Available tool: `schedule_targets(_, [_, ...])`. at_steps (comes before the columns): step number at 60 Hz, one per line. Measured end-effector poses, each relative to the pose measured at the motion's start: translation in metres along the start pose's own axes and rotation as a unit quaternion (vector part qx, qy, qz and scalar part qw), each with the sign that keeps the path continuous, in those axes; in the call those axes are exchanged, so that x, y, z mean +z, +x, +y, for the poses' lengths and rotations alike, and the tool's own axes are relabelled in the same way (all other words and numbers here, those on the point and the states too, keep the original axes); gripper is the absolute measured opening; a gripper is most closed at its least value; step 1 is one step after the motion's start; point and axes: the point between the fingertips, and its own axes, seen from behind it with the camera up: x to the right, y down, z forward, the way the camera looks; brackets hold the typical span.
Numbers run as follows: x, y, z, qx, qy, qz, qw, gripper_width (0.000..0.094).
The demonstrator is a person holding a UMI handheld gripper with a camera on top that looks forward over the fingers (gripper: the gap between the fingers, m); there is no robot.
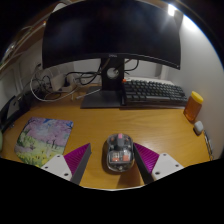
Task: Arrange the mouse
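A clear-shelled mouse (118, 152) with a dark top and a reddish glow inside rests on the wooden desk (150, 122). It stands between my gripper's (112, 158) two pink-padded fingers (78, 157), with a gap at each side. The fingers are open and wide apart, the right one (148, 158) a little farther from the mouse than the left.
A flowery mouse mat (45, 138) lies on the desk ahead to the left. Beyond are a monitor on its stand (108, 45), a black keyboard (154, 92), an orange cup (193, 106), a small white object (199, 127) and cables at a power strip (55, 84).
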Motion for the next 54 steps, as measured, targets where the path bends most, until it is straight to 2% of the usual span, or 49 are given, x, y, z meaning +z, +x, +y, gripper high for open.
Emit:
schedule_targets(6, [0.007,-0.002,-0.006,-0.006,0.001,-0.005,1.0,0.0835])
schedule_targets(7, [0.008,-0.003,-0.006,-0.007,0.002,-0.006,1.0,0.0795])
schedule_targets(12, [0.011,-0.001,-0.008,-0.013,0.001,-0.005,1.0,0.0461])
schedule_targets(16, [0.011,-0.002,-0.007,-0.016,-0.006,-0.003,1.0,0.0447])
schedule_targets(21, [0.011,-0.003,-0.008,-0.02,-0.006,0.0,1.0,0.0371])
schedule_targets(22, [0.011,-0.003,-0.008,-0.018,-0.007,0.0,1.0,0.0383])
schedule_targets(23, [0.011,-0.004,-0.008,-0.018,-0.006,0.001,1.0,0.0344])
schedule_targets(26, [0.011,-0.003,-0.009,-0.02,-0.009,0.003,1.0,0.0312])
schedule_targets(33, [0.003,-0.008,-0.018,-0.015,-0.016,0.003,1.0,0.0311])
schedule_targets(42, [-0.028,-0.035,-0.073,-0.015,0.008,-0.003,1.0,0.0311])
schedule_targets(54, [-0.045,-0.143,-0.117,0.001,0.026,-0.068,0.997,0.0309])
